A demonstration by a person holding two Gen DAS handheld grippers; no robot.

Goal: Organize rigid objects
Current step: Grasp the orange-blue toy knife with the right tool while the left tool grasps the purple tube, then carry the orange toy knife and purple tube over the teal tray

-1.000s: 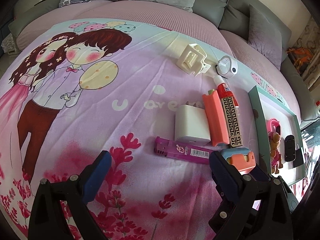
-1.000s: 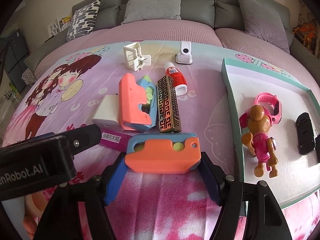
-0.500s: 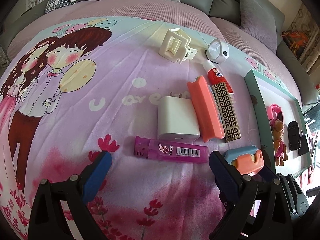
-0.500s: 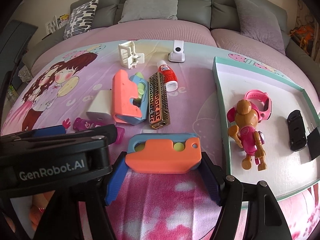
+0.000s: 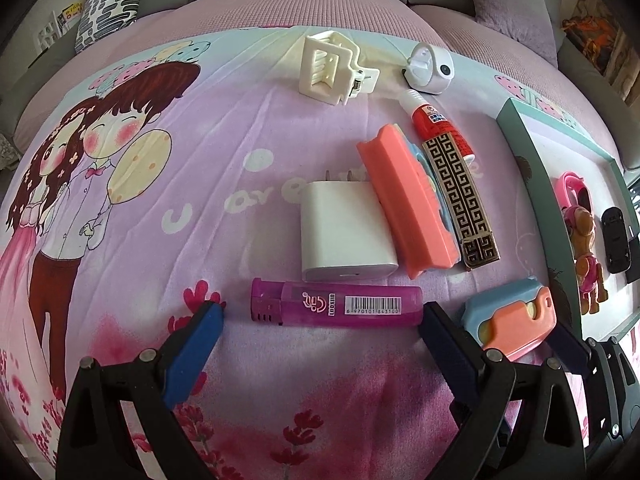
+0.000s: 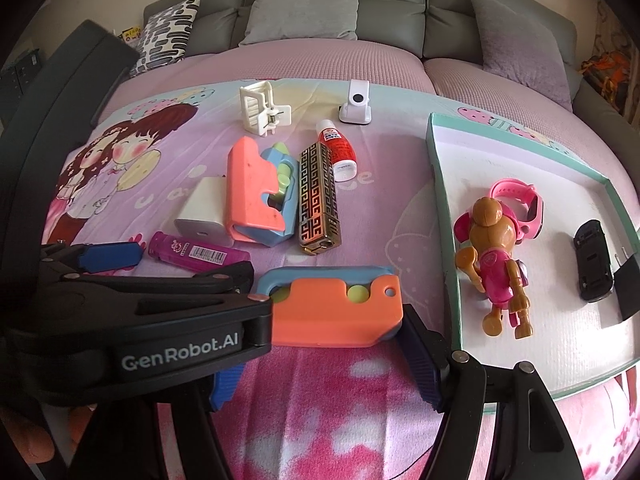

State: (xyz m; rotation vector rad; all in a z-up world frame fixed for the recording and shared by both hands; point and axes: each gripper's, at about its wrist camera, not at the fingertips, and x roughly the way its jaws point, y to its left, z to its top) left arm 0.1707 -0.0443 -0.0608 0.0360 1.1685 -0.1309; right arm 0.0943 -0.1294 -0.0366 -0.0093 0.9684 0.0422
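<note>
Your left gripper [image 5: 320,322] has its jaws spread wide, straddling the translucent purple plastic lighter [image 5: 336,305] lying crosswise on the cartoon-print blanket [image 5: 160,200]; the blue pads [image 5: 188,354] sit just off each end, not touching as far as I can tell. Your right gripper [image 6: 320,354] is clamped on the orange-and-blue plastic toy cutter [image 6: 332,306], low over the blanket and just left of the teal-rimmed white tray [image 6: 442,200]. In the tray: brown-and-pink toy pup figure [image 6: 494,256], pink watch [image 6: 520,200], black toy car [image 6: 594,266]. Just beyond the lighter: white charger block [image 5: 340,232], a second salmon-pink cutter [image 5: 406,204], Greek-key patterned metal lighter [image 5: 462,196].
</note>
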